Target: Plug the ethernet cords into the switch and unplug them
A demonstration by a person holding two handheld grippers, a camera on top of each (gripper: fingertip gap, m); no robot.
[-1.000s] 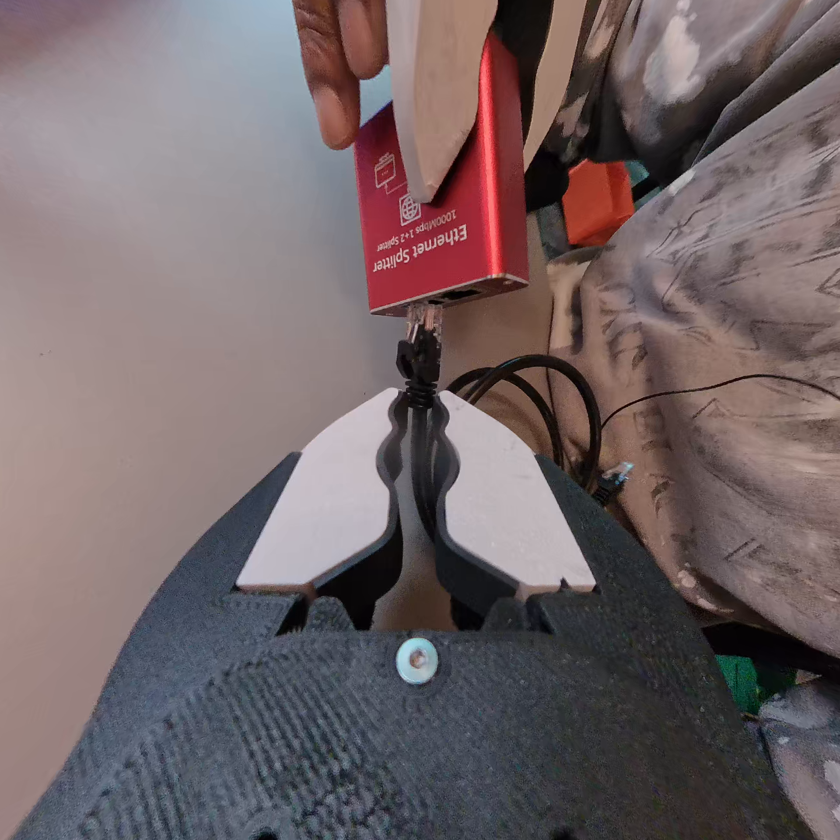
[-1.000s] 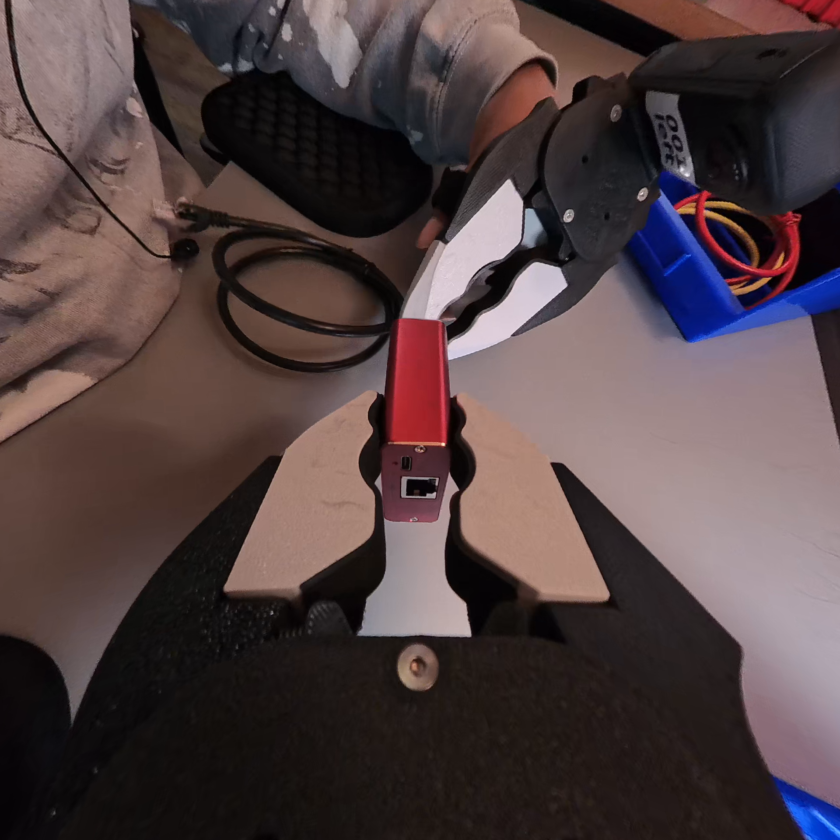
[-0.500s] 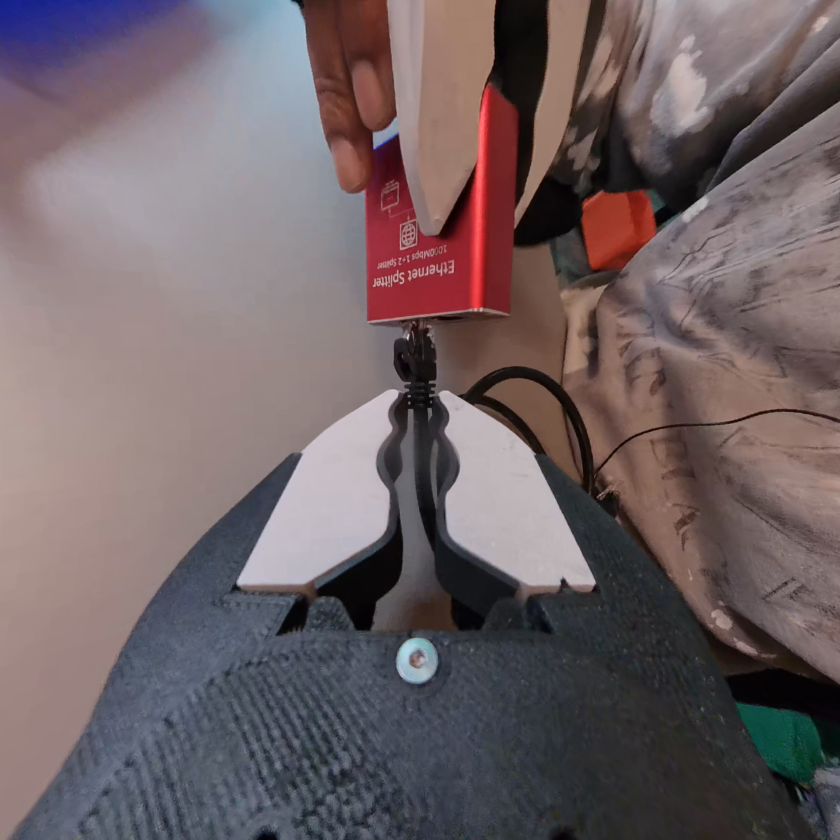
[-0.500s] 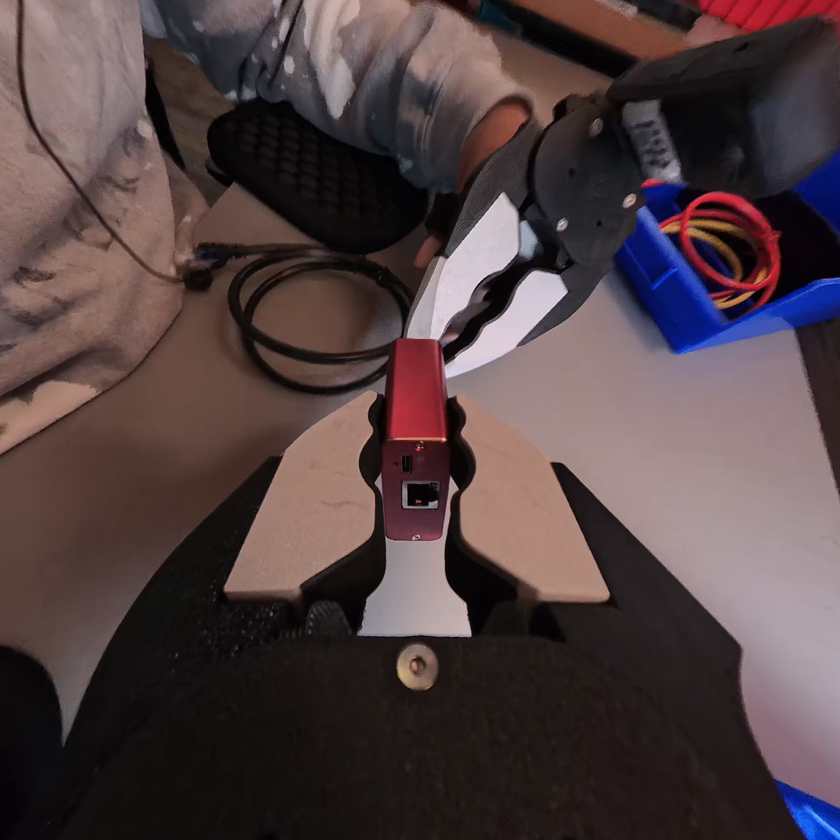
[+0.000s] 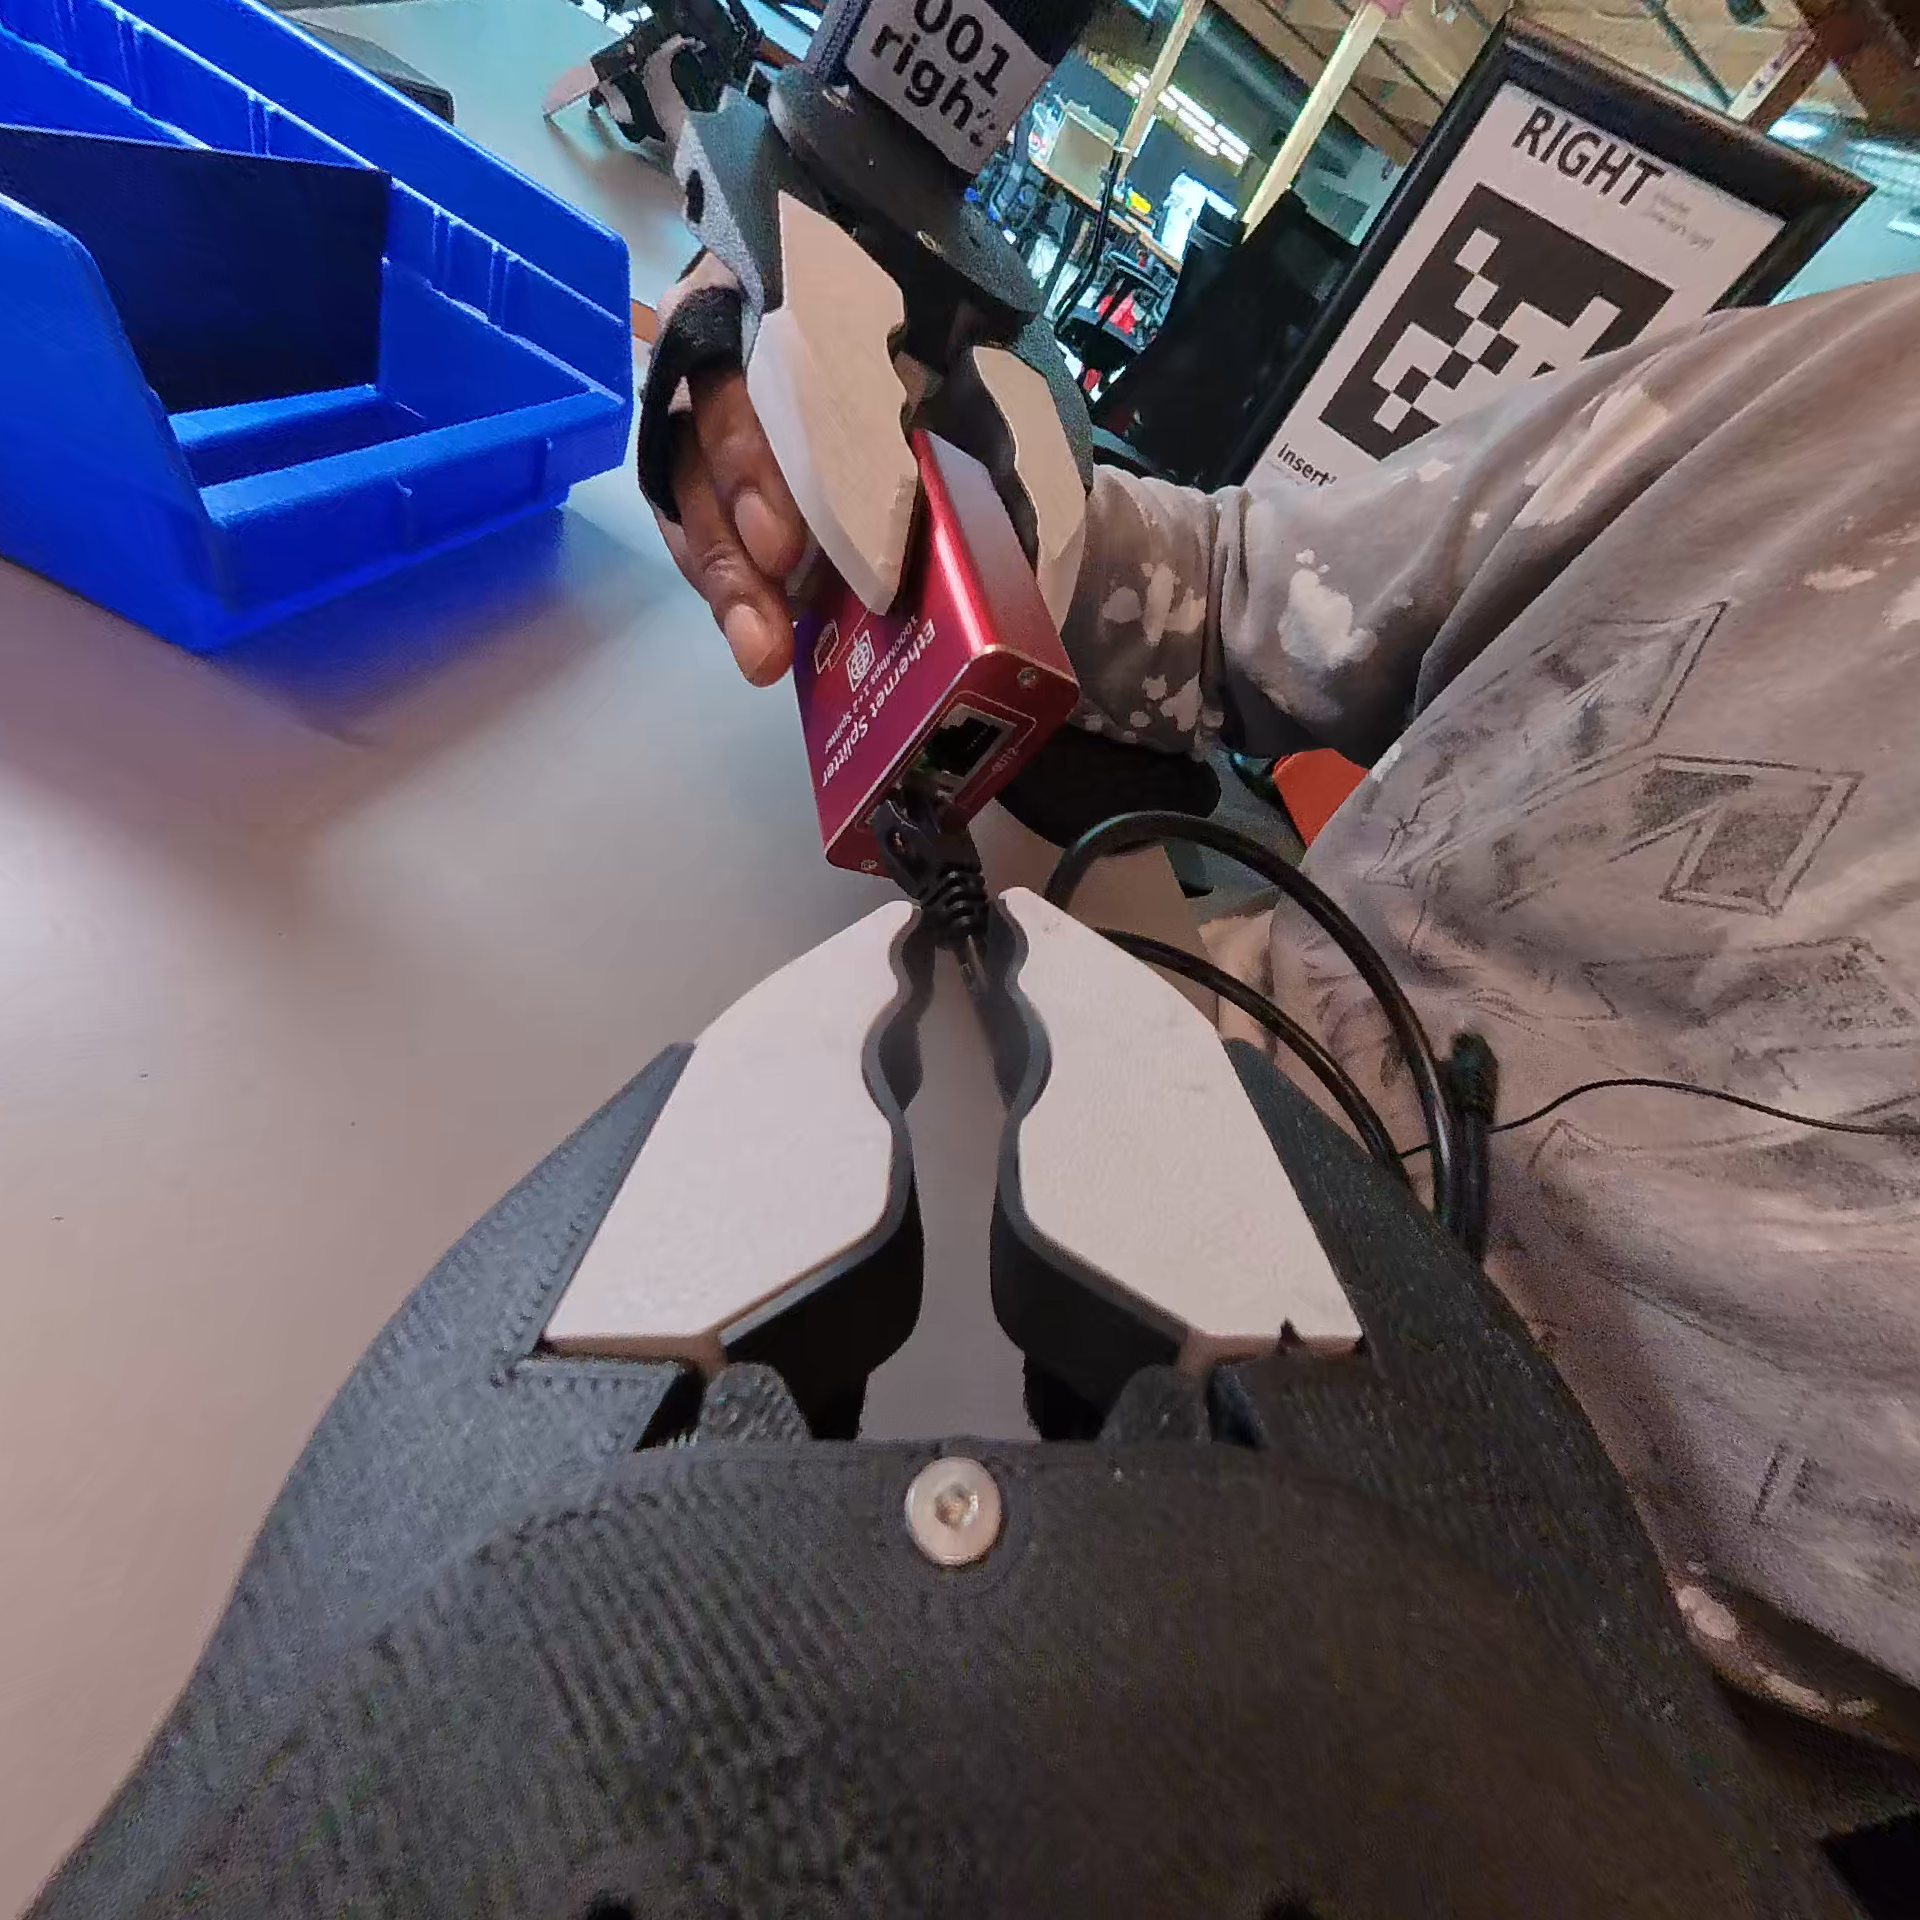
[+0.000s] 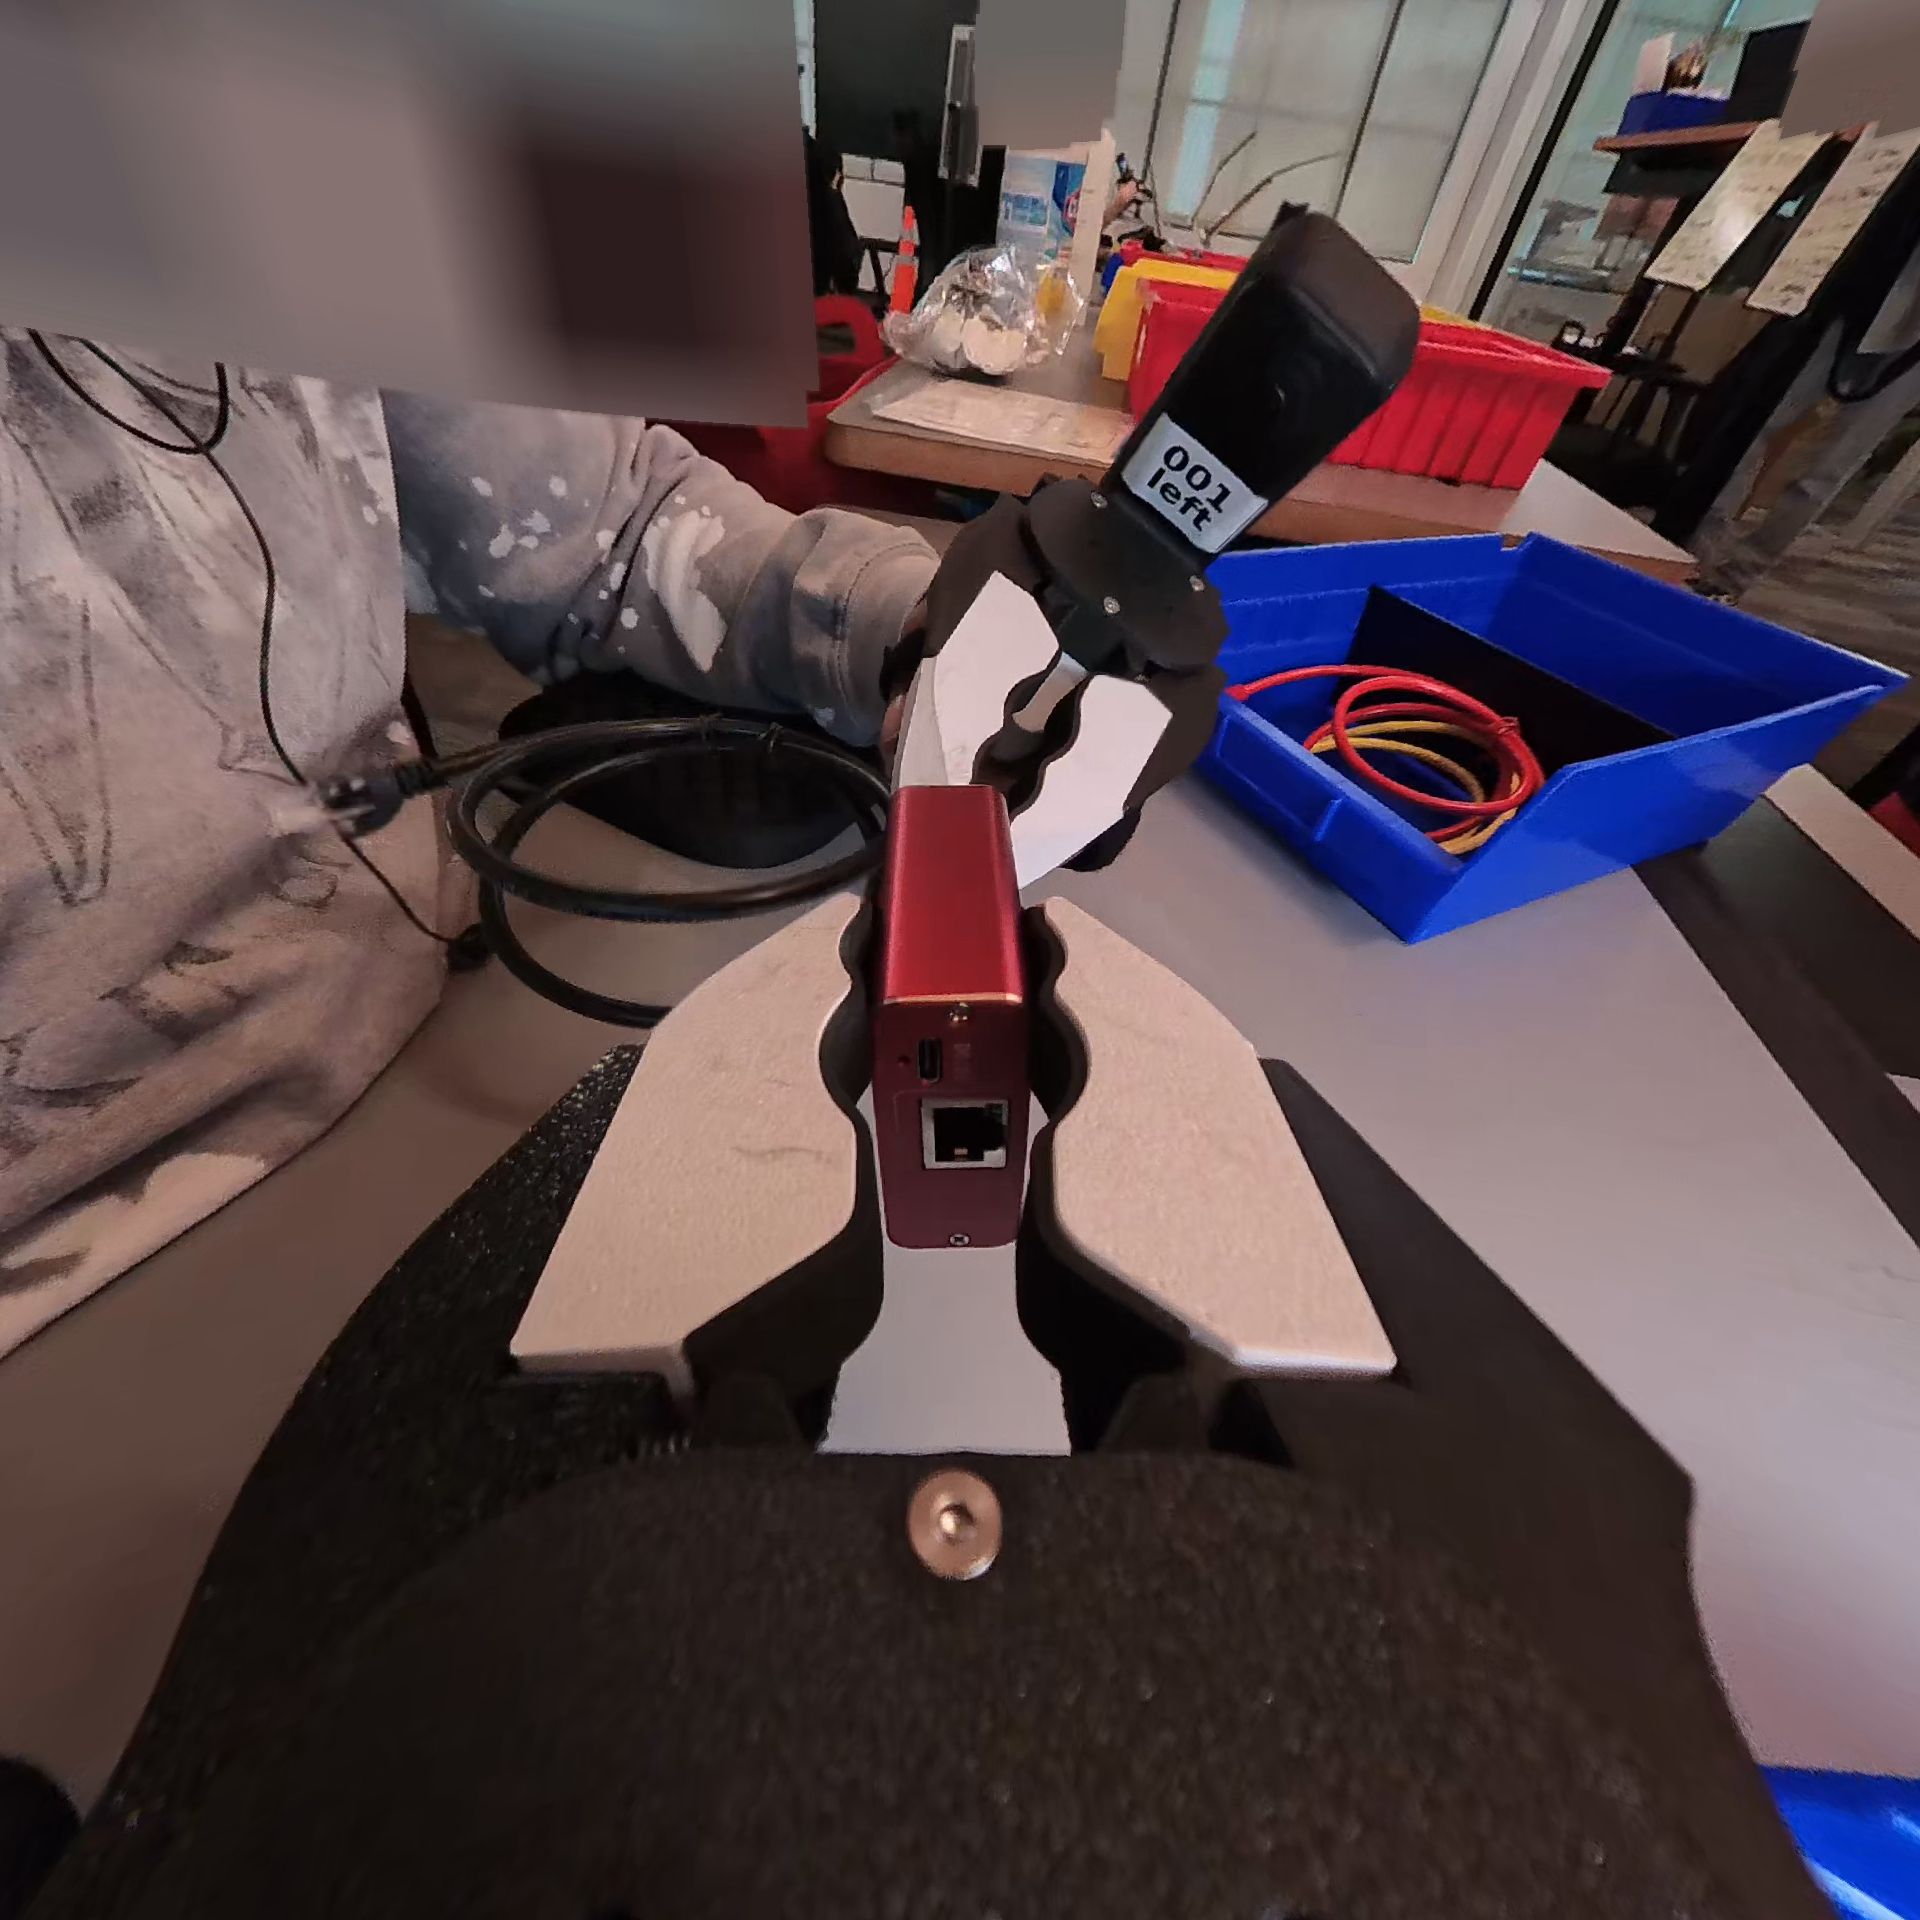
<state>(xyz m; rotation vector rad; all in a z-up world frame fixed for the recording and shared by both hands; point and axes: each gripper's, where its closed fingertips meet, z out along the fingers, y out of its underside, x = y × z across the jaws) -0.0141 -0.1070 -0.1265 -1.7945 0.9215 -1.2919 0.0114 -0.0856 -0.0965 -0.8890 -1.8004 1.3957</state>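
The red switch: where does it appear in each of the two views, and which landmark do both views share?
Left wrist view: red switch at upper centre, held in the right claw, black cord plugged into it.
Right wrist view: switch at centre, between that claw's fingers.
Shared landmark: the blue bin.

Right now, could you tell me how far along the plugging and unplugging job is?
One black ethernet cord looks seated in the red switch, which the right gripper clamps. The left gripper pinches that cord just behind its plug. The port beside it is empty, and red and yellow cords lie in the blue bin, so further plugging and all unplugging remain.
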